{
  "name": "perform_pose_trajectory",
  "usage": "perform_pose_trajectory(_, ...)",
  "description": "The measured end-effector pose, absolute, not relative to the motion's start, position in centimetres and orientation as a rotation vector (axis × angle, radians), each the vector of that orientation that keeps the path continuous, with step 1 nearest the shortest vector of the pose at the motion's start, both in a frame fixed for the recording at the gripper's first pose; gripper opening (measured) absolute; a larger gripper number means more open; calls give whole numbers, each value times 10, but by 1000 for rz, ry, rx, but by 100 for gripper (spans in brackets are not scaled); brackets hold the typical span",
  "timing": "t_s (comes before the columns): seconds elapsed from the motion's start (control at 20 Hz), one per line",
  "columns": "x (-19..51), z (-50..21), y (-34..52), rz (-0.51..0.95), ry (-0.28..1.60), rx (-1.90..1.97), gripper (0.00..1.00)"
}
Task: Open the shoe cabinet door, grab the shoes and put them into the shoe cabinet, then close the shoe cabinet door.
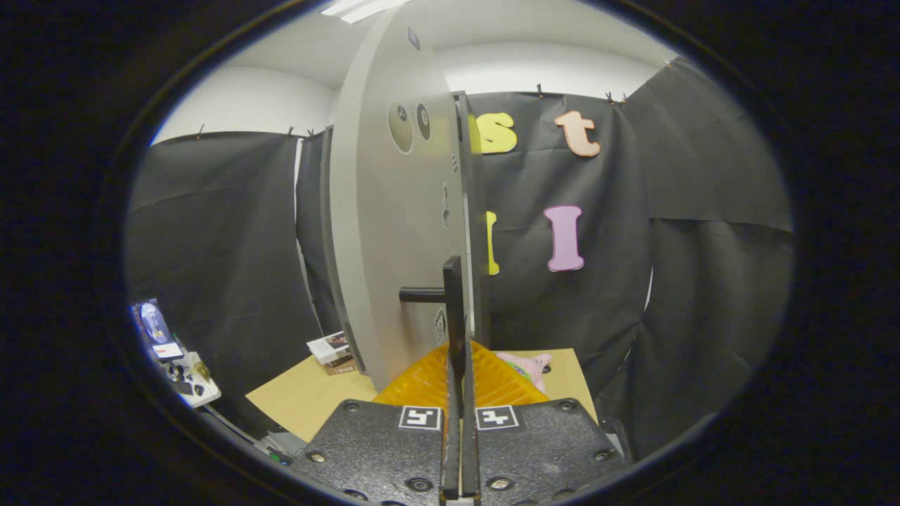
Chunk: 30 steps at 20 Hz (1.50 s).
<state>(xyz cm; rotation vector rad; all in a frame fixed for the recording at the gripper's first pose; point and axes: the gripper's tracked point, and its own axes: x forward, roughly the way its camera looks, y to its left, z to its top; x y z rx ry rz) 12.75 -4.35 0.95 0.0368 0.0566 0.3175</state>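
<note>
- Nearest are the tongs (460, 365): their two fingers stand together, edge-on and upright, with only a thin slit between them and nothing visibly clamped in it.
- Each finger's base plate carries a small square marker tag (420, 417).
- Just beyond the fingertips stands the shoe cabinet door (394, 232), a pale grey panel swung open so that its thin edge faces the tongs and its broad face turns to the left.
- A dark bar-shaped door handle (422, 294) juts from that face to the left, its near end level with the fingertips; whether the fingers touch it cannot be told.
- Round holes and small fittings show high on the door's face.
- Below the door, just ahead of the fingers, lies a ribbed orange mat (492, 383) on the tan tabletop (302, 397).
- A pink shoe (532, 367) rests at the mat's far right edge, to the right of the fingers and outside the cabinet.
- A small stack of booklets (330, 349) lies on the tabletop to the left of the door's foot.
- Far left, a small white stand (184, 379) carries assorted gear.
</note>
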Motion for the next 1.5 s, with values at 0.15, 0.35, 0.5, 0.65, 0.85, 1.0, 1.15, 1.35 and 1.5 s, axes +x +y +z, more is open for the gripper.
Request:
perform_pose_trajectory(0.15, 114, 6, -44, 324, 68, 64, 5)
perform_pose_trajectory(0.35, 67, 0, -67, 207, 42, 79, 5)
perform_pose_trajectory(0.5, 33, -9, -60, 114, 44, 81, 4)
perform_pose_trajectory(0.65, 7, -25, -34, 54, 46, 67, 19)
perform_pose_trajectory(0.85, -12, -56, 20, 85, 82, 65, 55)
perform_pose_trajectory(1.0, -3, -83, 54, 123, 118, 33, 90)
perform_pose_trajectory(1.15, 20, -117, 84, 155, 164, 12, 98)
perform_pose_trajectory(1.35, 61, -177, 140, 251, 248, 15, 99)
perform_pose_trajectory(1.5, 101, -223, 163, 289, 311, 10, 99)
